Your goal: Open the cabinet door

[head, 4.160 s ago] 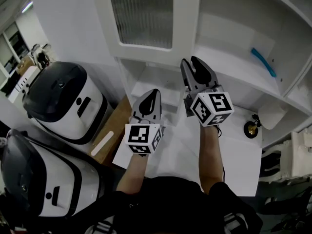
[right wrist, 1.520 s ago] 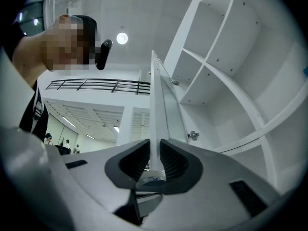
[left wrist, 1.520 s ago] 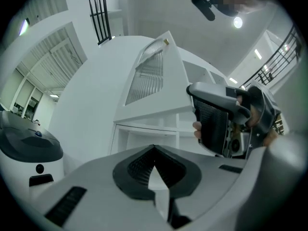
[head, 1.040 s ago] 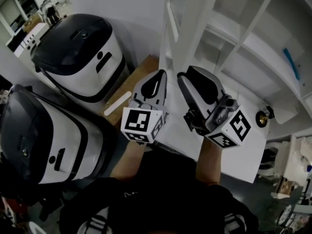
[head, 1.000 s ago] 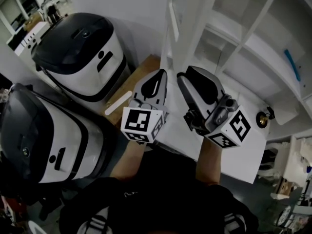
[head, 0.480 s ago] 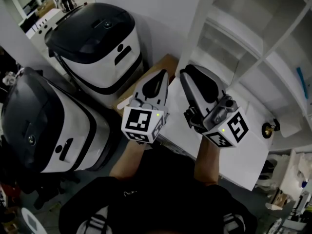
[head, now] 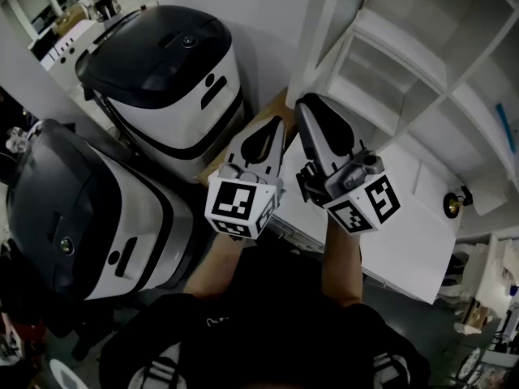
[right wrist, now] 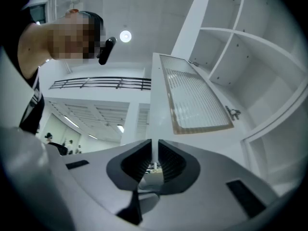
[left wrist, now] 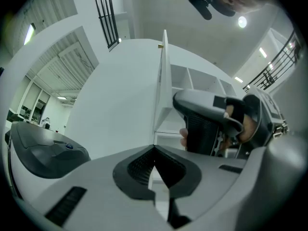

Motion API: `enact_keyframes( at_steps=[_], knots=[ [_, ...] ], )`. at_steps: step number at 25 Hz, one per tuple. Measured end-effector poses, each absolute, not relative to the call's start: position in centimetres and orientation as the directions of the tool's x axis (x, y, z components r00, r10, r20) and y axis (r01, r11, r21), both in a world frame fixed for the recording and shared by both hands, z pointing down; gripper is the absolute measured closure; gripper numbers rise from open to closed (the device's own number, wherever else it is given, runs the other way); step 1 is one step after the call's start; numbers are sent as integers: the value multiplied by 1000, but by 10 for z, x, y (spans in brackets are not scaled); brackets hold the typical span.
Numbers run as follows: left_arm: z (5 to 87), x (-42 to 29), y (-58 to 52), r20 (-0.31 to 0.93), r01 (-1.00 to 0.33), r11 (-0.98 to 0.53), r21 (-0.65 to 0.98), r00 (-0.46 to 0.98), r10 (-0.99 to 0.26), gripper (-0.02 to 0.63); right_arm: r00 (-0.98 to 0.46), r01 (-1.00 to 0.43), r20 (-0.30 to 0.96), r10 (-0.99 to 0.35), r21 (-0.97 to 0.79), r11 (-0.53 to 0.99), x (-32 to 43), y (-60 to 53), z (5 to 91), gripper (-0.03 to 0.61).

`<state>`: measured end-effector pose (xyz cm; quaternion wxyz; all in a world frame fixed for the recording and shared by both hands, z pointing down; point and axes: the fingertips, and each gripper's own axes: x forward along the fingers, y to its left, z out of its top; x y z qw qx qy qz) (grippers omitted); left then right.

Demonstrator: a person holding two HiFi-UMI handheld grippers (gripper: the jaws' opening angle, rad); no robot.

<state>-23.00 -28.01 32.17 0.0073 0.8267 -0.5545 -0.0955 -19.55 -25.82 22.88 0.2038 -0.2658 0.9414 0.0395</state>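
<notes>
The cabinet door (right wrist: 192,100) has a cloudy glass pane. It stands swung out from the white cabinet (head: 422,71), which fills the upper right of the head view, so the shelves inside are showing. In that view the door is turned edge-on and looks like a thin white post near the top middle. The right tongs (right wrist: 153,148) have just been closing. They are now narrow, and the thin white edge of the door sits right between them, so I think they are pinching it. The left tongs (left wrist: 154,150) are just to the left. Their tips are pressed together with nothing inside. They point at the same door edge, but I can't quite tell if they touch it. Under both tongs is the white tabletop (head: 405,241). A small gold thing (head: 452,205) sits near its right side. Two big white and black machines (head: 162,79) stand at the left of the head view, close to where the door swings. The door looks mostly open, so the job seems nearly done. The hold is only a small pinch on a smooth, thin edge. If the pull goes straight and does not curve with the hinge, the edge could slip out. A hard pull could also swing the door into the nearer machine or bump it on the left tongs.
</notes>
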Motion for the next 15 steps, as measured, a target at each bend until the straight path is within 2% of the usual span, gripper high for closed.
enact_keyframes(
  at_steps=[1,4,9,15],
  knots=[
    [322,-233,-279,-149,-911,-396,118,378,-914,603,-750,-566,-384,-539,-50,823,-195,-264,236,541],
    [325,-239,-275,-140,-893,-432,124,415,-899,603,-677,-674,-325,-660,-86,734,-191,-277,259,543],
    [337,-239,-275,-113,-856,-495,146,483,-868,603,-619,-733,-286,-731,-124,669,-186,-274,279,543],
    [363,-219,-275,-72,-788,-577,215,577,-814,603,-528,-819,-181,-830,-148,554,-168,-270,317,543]
  ],
)
